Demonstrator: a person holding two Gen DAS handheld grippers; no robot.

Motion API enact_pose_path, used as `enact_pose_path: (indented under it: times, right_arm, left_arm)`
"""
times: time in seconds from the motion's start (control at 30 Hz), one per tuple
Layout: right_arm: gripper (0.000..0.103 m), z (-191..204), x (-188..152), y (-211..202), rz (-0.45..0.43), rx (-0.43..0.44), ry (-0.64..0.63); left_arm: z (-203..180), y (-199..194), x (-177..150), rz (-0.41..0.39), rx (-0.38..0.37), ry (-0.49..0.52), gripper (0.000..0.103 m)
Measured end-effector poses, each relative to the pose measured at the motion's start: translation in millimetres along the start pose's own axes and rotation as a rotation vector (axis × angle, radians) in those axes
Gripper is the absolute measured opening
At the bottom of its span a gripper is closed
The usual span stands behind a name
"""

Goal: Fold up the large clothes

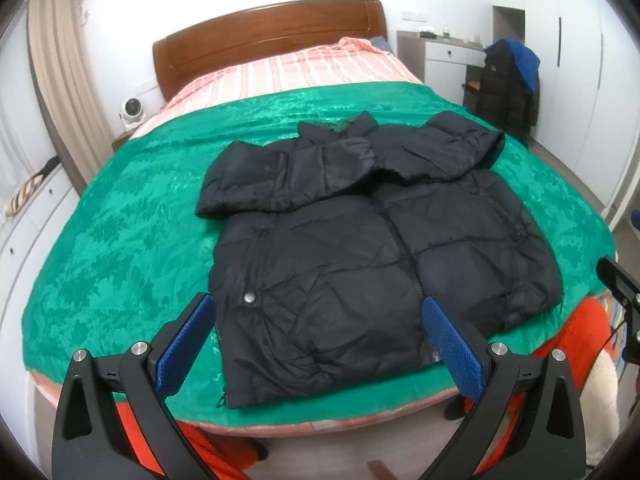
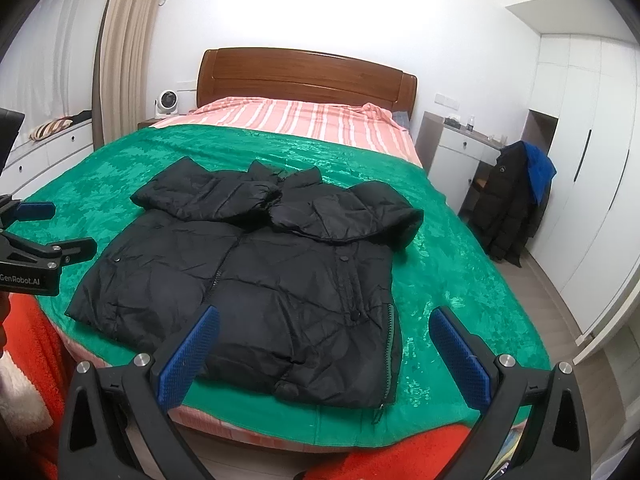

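A black puffer jacket (image 1: 360, 240) lies front up on a green blanket (image 1: 120, 240) on the bed, zipped, with both sleeves folded across the chest. It also shows in the right wrist view (image 2: 260, 276). My left gripper (image 1: 320, 340) is open and empty, held above the jacket's hem near the foot of the bed. My right gripper (image 2: 324, 354) is open and empty, above the hem's right corner. The left gripper (image 2: 38, 232) shows at the left edge of the right wrist view, and part of the right gripper (image 1: 622, 292) shows at the right edge of the left wrist view.
The bed has a wooden headboard (image 2: 304, 76) and a pink striped sheet (image 2: 296, 118). A chair with dark coats (image 2: 512, 200) stands right of the bed by a white desk (image 2: 460, 152). White wardrobes (image 2: 580, 160) line the right wall. Red fabric (image 2: 32, 344) hangs below the bed's foot.
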State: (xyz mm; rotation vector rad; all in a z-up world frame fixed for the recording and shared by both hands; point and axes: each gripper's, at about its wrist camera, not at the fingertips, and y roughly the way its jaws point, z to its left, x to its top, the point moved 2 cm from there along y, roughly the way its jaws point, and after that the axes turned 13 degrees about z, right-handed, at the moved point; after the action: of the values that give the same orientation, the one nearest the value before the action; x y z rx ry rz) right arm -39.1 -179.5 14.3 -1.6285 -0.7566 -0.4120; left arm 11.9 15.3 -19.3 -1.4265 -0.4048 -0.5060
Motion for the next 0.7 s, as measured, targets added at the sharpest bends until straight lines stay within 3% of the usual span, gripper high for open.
enact_pose_path:
  times: [0.7]
  right_arm:
    - [0.103,-15.5,6.8,-6.8,-0.050,-0.010,-0.015]
  left_arm:
    - [9.2,-0.4,4.6,0.005,0.001,-0.005,0.103]
